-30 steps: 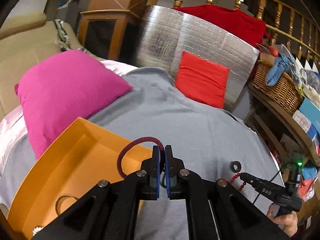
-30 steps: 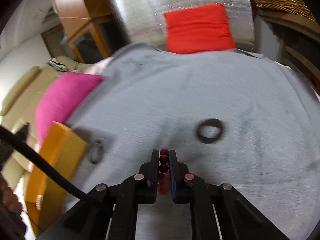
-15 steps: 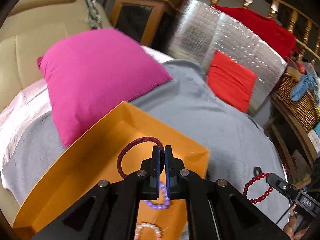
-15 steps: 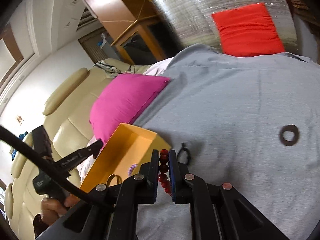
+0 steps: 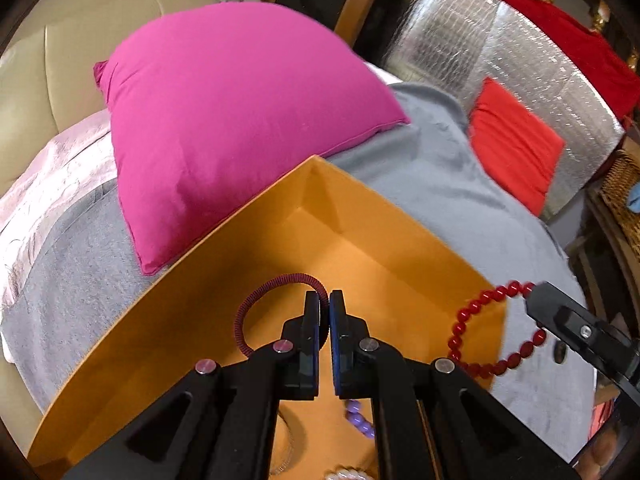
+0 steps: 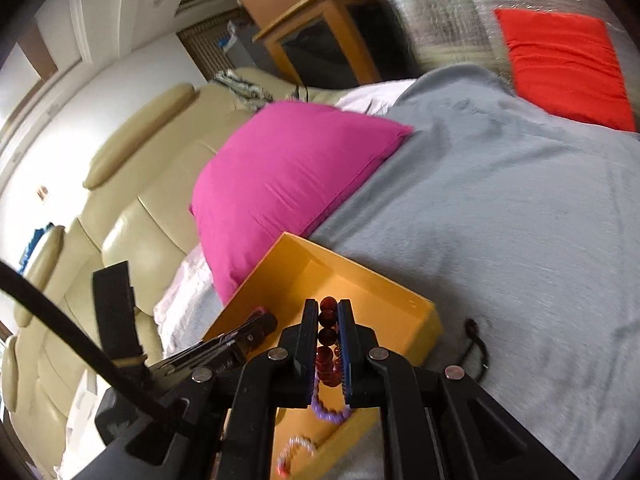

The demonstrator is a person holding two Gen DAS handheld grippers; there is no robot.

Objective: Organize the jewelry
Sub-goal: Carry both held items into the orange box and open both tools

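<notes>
My left gripper [image 5: 324, 300] is shut on a dark red cord bracelet [image 5: 256, 304] and holds it over the orange box [image 5: 384, 216]. My right gripper [image 6: 328, 308] is shut on a red bead bracelet [image 6: 326, 320]; in the left wrist view that bracelet [image 5: 468, 312] hangs over the box's right corner. The box [image 6: 416, 312] lies on the grey blanket and holds a purple bead bracelet [image 5: 360, 424] and a pale pearl bracelet [image 6: 294, 446]. The left gripper [image 6: 248, 336] shows at the box's left side in the right wrist view.
A pink pillow [image 5: 240, 120] lies just behind the box. A red cushion [image 5: 516, 148] leans on a silver foil sheet [image 5: 520, 64]. A black cord loop [image 6: 476, 344] and a dark ring [image 5: 560, 352] lie on the grey blanket [image 6: 500, 208]. A beige sofa [image 6: 132, 200] stands to the left.
Both grippers have moved left over the orange box, each carrying its bracelet. The red bead bracelet has come off the blanket and now hangs above the box's corner.
</notes>
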